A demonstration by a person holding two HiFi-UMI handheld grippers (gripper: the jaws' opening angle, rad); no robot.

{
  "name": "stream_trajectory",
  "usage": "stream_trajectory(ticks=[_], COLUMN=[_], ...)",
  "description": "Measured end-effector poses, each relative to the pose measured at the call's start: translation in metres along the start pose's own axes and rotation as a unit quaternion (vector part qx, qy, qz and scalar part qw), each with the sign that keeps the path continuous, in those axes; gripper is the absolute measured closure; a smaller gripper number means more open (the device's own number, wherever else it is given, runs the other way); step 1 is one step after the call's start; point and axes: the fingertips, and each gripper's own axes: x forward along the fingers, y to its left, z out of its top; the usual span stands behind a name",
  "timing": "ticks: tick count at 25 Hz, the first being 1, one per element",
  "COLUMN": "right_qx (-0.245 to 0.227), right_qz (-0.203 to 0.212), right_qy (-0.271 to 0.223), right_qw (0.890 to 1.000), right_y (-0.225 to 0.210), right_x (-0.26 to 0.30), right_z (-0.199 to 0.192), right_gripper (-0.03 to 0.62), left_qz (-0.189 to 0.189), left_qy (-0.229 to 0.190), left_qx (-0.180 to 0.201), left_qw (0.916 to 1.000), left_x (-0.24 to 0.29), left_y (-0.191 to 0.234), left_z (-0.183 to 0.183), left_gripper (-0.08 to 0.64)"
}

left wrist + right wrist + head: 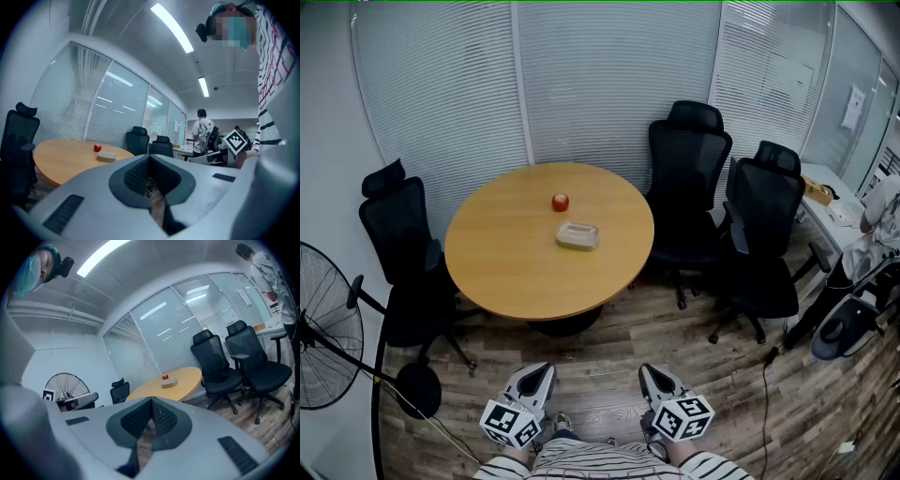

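Wooden and round, the tabletop stands well ahead of me. On it lie a small red thing, round like an apple, and a pale tray just beside it on my side. The two lie apart and nothing touches either. My left gripper and right gripper hang low over the plank floor, close to my striped sleeves and well apart from the table.

Both pairs of fingers are pressed together on nothing: each gripper view shows the dark pads meeting at the tip with only floor behind them. As I judge it, no handling has begun. The red thing and the tray are both unlifted, and all the reaching is left to do. Black chairs ring the table, and a fan stands at my left.
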Motion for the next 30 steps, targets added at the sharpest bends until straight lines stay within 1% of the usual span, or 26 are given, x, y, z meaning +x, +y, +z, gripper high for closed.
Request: stream_trajectory(ticks=[12,17,20,21,22,23,24,30], right_qx=[-0.003,0.009,0.004,0.006,0.010,0.014,0.017,0.021], right_qz=[0.006,0.022,0.017,0.016,0.015,0.015,0.016,0.009], right_qy=[-0.002,-0.019,-0.022,-0.021,-0.019,-0.018,-0.016,-0.008], right_qw=[1.000,1.000,1.000,1.000,1.000,1.000,1.000,1.000], right_y=[-0.017,-0.022,-0.025,-0.026,-0.027,-0.027,-0.027,-0.027], right_x=[-0.008,-0.002,0.007,0.012,0.018,0.023,0.029,0.077], right_z=[0.004,0.013,0.015,0.015,0.015,0.015,0.015,0.019], right_gripper=[0.566,0.563,0.558,0.544,0.470,0.359,0.347,0.347], left_qz=[0.011,0.014,0.018,0.019,0.019,0.020,0.020,0.013], left_qy=[0.001,0.001,0.007,0.009,0.011,0.014,0.017,0.025], left_qx=[0.001,0.014,0.022,0.020,0.016,0.009,0.003,-0.002], left_qw=[0.9999,0.9998,0.9996,0.9996,0.9996,0.9997,0.9996,0.9996], left_x=[0.011,0.021,0.027,0.029,0.032,0.035,0.039,0.066], left_y=[-0.015,-0.014,-0.008,-0.003,0.002,0.008,0.015,0.064], left_z=[-0.004,-0.003,-0.004,-0.004,-0.005,-0.006,-0.007,-0.006], left_gripper=[0.535,0.534,0.526,0.525,0.504,0.413,0.342,0.341])
